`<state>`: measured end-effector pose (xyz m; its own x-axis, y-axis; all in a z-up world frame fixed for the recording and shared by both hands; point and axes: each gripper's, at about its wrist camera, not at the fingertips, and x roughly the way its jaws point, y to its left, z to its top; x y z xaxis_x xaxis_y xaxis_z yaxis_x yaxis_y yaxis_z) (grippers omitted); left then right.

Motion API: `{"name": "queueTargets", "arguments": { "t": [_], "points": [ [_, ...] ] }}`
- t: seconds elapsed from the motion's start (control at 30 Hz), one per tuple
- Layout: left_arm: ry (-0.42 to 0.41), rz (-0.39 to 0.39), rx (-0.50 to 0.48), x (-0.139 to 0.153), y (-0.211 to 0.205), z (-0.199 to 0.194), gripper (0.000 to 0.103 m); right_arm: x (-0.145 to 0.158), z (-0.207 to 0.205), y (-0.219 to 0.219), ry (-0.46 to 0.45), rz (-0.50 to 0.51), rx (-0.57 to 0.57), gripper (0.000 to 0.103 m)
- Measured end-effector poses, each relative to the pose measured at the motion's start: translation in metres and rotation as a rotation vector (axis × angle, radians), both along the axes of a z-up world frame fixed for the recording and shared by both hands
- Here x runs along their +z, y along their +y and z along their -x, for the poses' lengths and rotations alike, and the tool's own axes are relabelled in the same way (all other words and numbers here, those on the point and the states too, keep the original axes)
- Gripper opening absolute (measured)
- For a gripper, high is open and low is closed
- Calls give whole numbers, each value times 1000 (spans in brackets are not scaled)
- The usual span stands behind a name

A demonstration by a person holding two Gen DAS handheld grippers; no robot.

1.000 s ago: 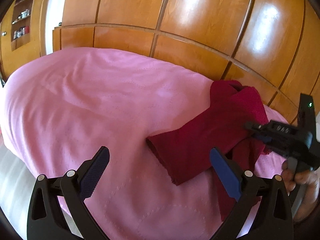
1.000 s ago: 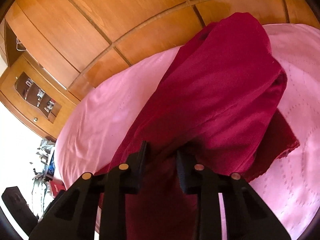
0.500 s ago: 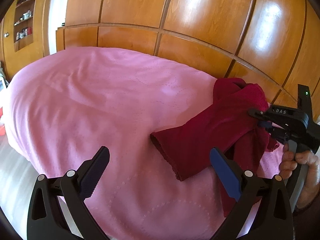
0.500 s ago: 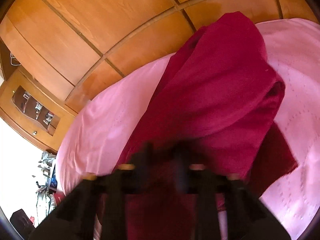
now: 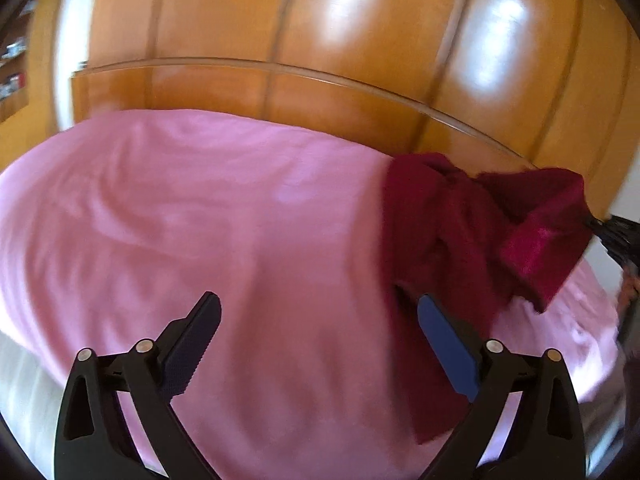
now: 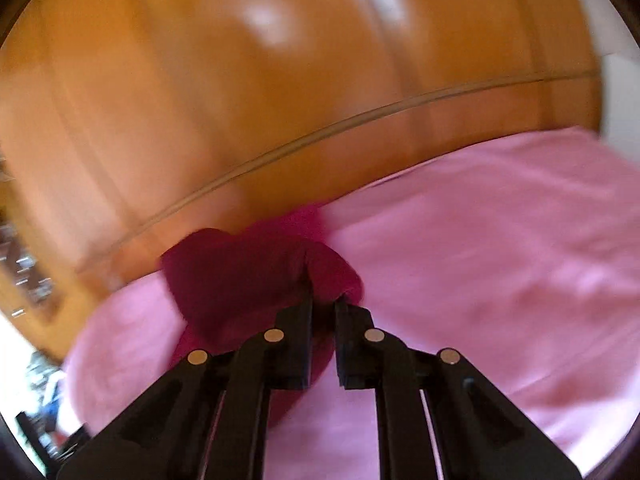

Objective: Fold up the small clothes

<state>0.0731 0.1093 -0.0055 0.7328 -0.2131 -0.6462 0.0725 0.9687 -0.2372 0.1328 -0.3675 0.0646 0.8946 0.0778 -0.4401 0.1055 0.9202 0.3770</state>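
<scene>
A dark red garment [image 5: 460, 248] lies bunched on the pink bedspread [image 5: 200, 220] at the right. My left gripper [image 5: 320, 344] is open and empty, hovering above the bedspread just left of the garment. My right gripper [image 6: 324, 308] is shut on a fold of the red garment [image 6: 248, 280] and holds it lifted off the bedspread [image 6: 500, 240]. In the left wrist view the right gripper [image 5: 616, 236] shows at the far right edge, pinching the garment's raised corner. Both views are motion-blurred.
A glossy wooden wardrobe wall [image 5: 320, 40] stands right behind the bed. Shelves with small items [image 5: 12, 72] are at the far left. The bed's near edge drops to a pale floor [image 5: 24, 392] at lower left.
My right gripper has pulled the red garment up and to the right, so it looks smaller and bunched in its view. The left wrist view has shifted; the left gripper stays open.
</scene>
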Motion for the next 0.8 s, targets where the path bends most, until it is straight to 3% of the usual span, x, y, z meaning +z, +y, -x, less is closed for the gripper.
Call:
{"name": "queueTargets", "arguments": {
  "t": [0.07, 0.13, 0.3, 0.37, 0.47, 0.53, 0.57, 0.6, 0.67, 0.73, 0.8],
  "points": [
    [24, 7, -66, -4, -11, -4, 93, -3, -11, -27, 34, 48, -90, 8],
    [75, 5, -154, -14, -27, -8, 81, -10, -26, -55, 83, 53, -131, 12],
    [173, 18, -289, -39, -46, -2, 80, -34, -41, -73, 188, 26, -107, 61],
    [207, 15, -317, -49, -50, 1, 80, -37, -36, -70, 181, 32, -85, 89],
    [237, 12, -342, -59, -54, 0, 78, -37, -18, -65, 158, 103, -154, 93],
    [252, 17, -361, -63, -55, -3, 55, -41, -3, -76, 171, 58, -205, 93],
    [253, 7, -368, -65, -56, -2, 50, -42, 7, -79, 169, -8, -184, 92],
    [251, -9, -372, -66, -57, -3, 46, -44, 15, -75, 166, -69, -106, 92],
    [245, 1, -377, -68, -57, -2, 34, -46, 23, -53, 188, -69, 13, 89],
    [246, 29, -377, -68, -54, -5, 8, -59, 32, -15, 220, -86, 164, 86],
    [240, 56, -375, -65, -54, -7, 4, -77, 35, 25, 265, -136, 309, 85]
  ]
}}
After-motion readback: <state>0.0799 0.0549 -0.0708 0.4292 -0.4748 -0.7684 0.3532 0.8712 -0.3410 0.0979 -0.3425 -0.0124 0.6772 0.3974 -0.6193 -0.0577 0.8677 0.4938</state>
